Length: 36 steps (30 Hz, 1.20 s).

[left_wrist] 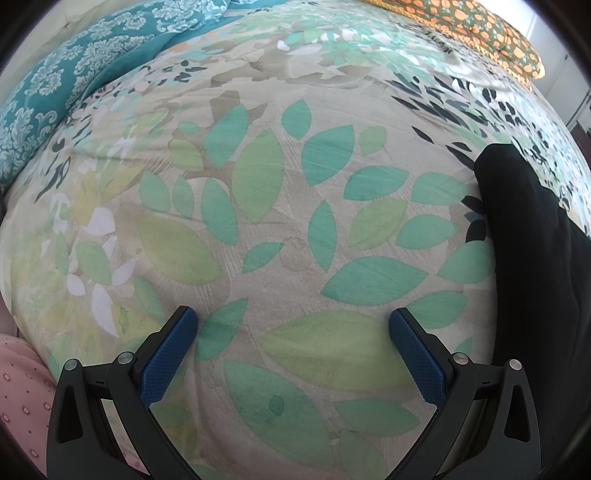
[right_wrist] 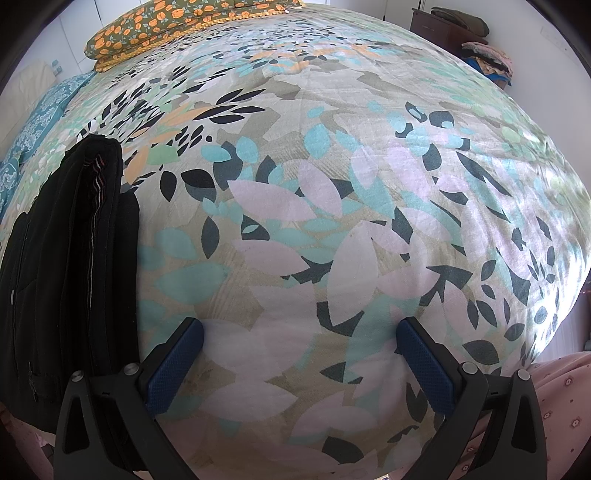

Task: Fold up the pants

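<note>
The black pants (right_wrist: 70,258) lie folded in a long narrow stack on the leaf-print bedspread (right_wrist: 332,184), at the left of the right wrist view, striped inner seam showing. They also show at the right edge of the left wrist view (left_wrist: 535,277). My left gripper (left_wrist: 293,321) is open and empty above the bedspread (left_wrist: 258,221), left of the pants. My right gripper (right_wrist: 300,330) is open and empty, to the right of the pants.
A teal patterned pillow (left_wrist: 55,92) lies at the far left. An orange-flowered cushion (right_wrist: 155,26) sits at the head of the bed. A dark cabinet with piled clothes (right_wrist: 480,48) stands beyond the bed. Pink dotted fabric (right_wrist: 561,387) shows at the near edge.
</note>
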Each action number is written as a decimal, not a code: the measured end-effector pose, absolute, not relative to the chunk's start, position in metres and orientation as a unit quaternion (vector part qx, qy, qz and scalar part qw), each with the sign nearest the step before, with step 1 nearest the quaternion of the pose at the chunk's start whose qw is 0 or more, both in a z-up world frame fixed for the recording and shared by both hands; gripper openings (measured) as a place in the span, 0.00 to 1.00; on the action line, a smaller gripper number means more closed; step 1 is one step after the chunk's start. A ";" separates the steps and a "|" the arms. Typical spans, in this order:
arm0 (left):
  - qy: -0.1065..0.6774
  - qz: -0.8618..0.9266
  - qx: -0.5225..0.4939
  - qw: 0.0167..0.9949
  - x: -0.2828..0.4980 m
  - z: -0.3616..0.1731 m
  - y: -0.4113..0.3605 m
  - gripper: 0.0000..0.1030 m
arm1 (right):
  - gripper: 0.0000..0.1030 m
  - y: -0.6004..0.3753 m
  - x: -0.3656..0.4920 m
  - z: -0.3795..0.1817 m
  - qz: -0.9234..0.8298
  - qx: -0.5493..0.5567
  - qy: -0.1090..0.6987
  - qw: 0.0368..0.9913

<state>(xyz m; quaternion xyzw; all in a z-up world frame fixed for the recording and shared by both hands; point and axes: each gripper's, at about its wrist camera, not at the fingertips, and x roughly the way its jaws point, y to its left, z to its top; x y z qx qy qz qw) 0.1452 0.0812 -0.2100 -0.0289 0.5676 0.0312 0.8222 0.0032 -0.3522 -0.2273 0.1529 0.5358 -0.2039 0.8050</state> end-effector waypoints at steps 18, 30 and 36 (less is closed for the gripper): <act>0.544 -0.104 -0.161 0.817 0.145 -0.175 0.099 0.98 | 1.00 -0.399 0.006 -0.171 -0.044 0.301 0.451 0.839; 0.603 -0.285 -0.157 0.728 0.163 -0.197 0.028 0.90 | 0.89 -0.374 0.081 -0.231 0.230 0.370 0.559 0.705; 0.623 -0.305 -0.164 0.701 0.171 -0.200 -0.001 0.64 | 0.73 -0.350 0.085 -0.252 0.260 0.376 0.572 0.681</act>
